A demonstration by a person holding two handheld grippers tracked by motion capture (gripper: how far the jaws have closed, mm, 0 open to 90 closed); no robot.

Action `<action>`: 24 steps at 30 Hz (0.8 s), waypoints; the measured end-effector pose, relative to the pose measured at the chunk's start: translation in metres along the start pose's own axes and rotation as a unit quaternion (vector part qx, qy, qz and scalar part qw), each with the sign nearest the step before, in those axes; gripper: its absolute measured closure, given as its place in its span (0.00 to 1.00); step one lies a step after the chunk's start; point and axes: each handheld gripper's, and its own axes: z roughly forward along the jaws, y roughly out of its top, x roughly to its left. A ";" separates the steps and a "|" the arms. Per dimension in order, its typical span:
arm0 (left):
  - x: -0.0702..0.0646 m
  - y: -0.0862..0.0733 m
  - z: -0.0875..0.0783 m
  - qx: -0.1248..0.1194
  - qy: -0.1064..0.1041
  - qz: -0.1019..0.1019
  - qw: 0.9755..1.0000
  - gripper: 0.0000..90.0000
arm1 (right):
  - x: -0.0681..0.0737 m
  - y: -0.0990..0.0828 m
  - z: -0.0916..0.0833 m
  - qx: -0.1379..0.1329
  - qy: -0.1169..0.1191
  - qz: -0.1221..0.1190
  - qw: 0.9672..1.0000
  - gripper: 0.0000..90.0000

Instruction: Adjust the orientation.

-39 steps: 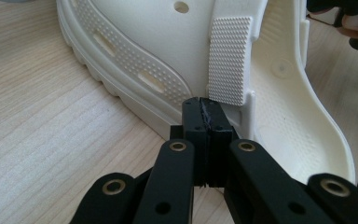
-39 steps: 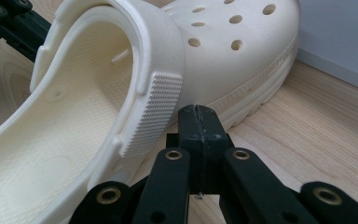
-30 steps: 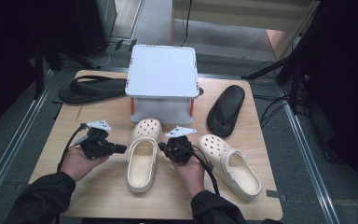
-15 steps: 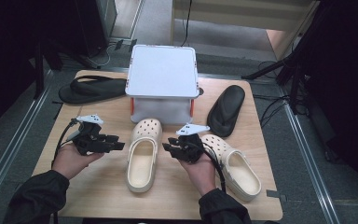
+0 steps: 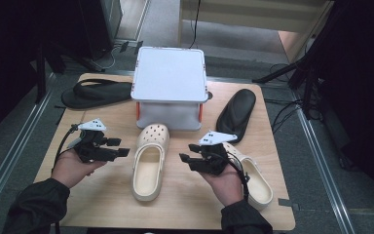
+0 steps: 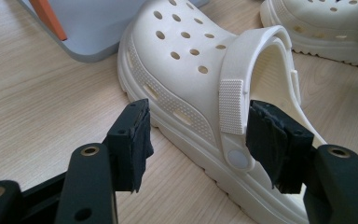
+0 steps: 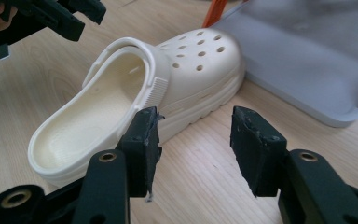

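Both tongs have just opened, flanking the cream clog.

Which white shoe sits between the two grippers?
The cream clog with its toe at the grey box; the other clog lies under the person's right hand.

Wooden table, clogs, sandals, box
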 end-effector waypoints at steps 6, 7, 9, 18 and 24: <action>0.004 -0.002 -0.001 0.003 0.000 -0.008 1.000 0.45 | -0.007 -0.007 -0.016 0.009 -0.007 0.008 1.000 0.57; 0.004 -0.002 -0.002 0.001 -0.001 -0.010 1.000 0.45 | -0.009 -0.010 -0.018 0.011 -0.007 0.011 1.000 0.57; 0.004 -0.002 -0.003 0.000 -0.003 -0.013 1.000 0.45 | -0.010 -0.014 -0.021 0.013 -0.009 0.018 1.000 0.57; 0.006 -0.002 -0.002 0.001 -0.002 -0.012 1.000 0.45 | -0.017 -0.027 -0.041 0.013 -0.020 0.035 0.999 0.59; 0.007 0.000 0.000 0.000 -0.005 -0.010 1.000 0.45 | -0.024 -0.040 -0.059 0.013 -0.037 0.046 0.998 0.61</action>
